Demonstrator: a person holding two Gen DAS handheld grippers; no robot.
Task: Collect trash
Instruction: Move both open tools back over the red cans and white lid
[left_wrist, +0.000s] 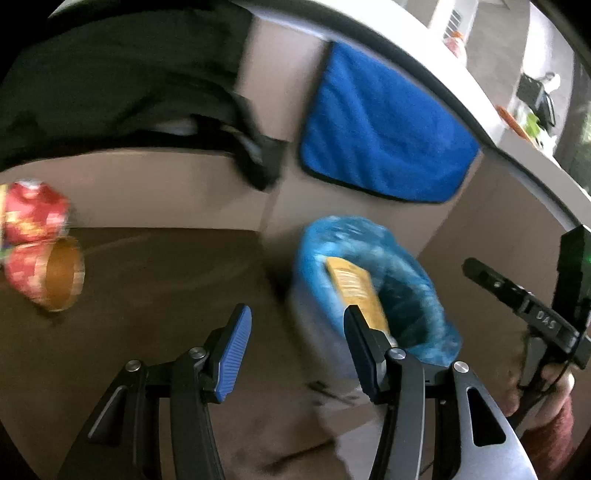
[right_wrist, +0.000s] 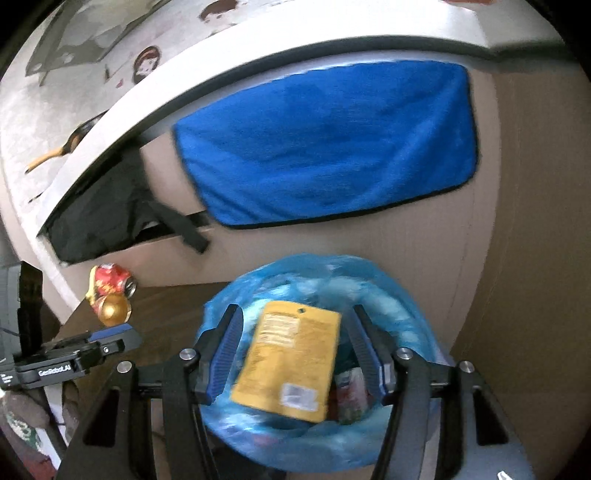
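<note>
Left wrist view: left gripper is spread with nothing between its pads, the crushed red cans lying off to its left on the brown floor. Right wrist view: right gripper is spread over the blue-lined bin, and the yellow pouch sits between its fingers, not pinched (a bit blurry).
</note>
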